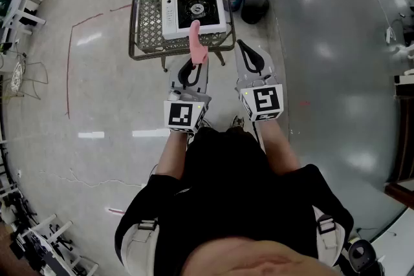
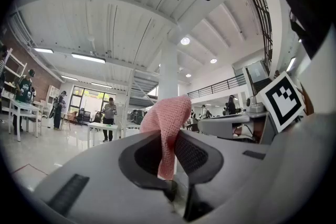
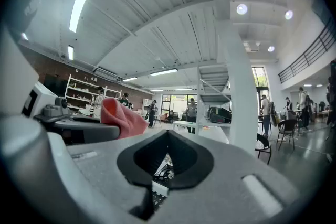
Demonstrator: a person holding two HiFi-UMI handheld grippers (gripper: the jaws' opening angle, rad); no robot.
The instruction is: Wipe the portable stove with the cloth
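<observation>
Polished hall floor is surrounding the lattice table carrying the portable stove | left gripper is pinching the pink cloth near the stove's front edge | right gripper is hovering alongside, jaws pressed together, empty | wiping is seemingly not starting yet, all of it left.
</observation>
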